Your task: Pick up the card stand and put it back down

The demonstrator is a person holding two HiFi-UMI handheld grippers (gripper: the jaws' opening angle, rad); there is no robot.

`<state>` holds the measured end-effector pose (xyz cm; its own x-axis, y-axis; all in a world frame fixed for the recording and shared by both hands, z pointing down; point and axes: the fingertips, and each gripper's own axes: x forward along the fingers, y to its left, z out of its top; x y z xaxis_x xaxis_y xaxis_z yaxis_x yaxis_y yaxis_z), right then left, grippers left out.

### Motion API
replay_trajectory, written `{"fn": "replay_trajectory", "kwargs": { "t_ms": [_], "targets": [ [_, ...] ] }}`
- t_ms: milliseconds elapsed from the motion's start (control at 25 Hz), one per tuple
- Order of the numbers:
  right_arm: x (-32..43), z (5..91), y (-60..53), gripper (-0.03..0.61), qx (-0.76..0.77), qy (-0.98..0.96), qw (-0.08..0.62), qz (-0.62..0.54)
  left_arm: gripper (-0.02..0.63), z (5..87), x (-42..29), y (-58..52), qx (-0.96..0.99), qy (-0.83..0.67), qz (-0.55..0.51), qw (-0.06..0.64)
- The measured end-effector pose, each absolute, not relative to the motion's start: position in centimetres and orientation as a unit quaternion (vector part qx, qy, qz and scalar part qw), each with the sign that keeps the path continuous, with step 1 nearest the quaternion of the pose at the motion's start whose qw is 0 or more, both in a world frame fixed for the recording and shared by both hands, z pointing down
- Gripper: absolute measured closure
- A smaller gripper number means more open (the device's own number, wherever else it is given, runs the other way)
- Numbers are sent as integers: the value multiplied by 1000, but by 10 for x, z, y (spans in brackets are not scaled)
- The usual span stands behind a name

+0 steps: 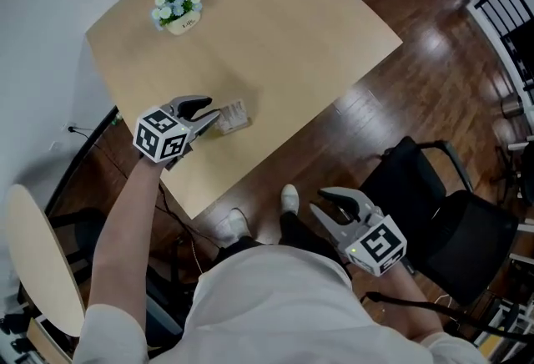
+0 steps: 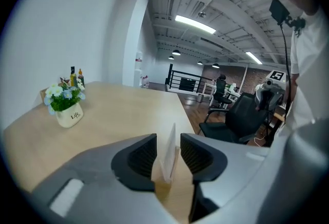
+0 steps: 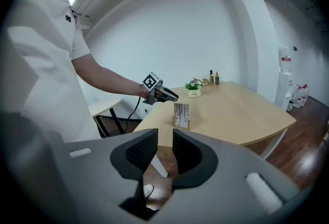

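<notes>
Card stand (image 1: 233,116) upright on table (image 1: 275,37), between spread jaws of left gripper (image 1: 214,110), right gripper (image 1: 319,202) parted, empty

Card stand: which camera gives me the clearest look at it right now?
The right gripper view: the card stand stands whole on the table, printed face toward the camera. The left gripper view shows it edge-on between the left gripper's open jaws. The head view shows it small, from above, at that gripper's tips.
</notes>
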<state>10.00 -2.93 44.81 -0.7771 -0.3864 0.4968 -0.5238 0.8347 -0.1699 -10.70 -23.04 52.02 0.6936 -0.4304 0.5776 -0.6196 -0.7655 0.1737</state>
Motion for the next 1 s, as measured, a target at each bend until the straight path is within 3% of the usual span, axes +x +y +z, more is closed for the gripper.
{"fn": "replay_trajectory", "kwargs": {
  "t_ms": [200, 480, 1000],
  "targets": [
    [113, 452, -28, 483, 258, -924, 230, 164, 469, 537, -103, -231, 900, -273, 275, 198],
    [115, 456, -26, 483, 261, -920, 237, 170, 564, 548, -98, -232, 901, -261, 283, 202],
    [109, 460, -18, 483, 258, -919, 245, 170, 597, 545, -91, -228, 910, -239, 278, 194]
  ]
}}
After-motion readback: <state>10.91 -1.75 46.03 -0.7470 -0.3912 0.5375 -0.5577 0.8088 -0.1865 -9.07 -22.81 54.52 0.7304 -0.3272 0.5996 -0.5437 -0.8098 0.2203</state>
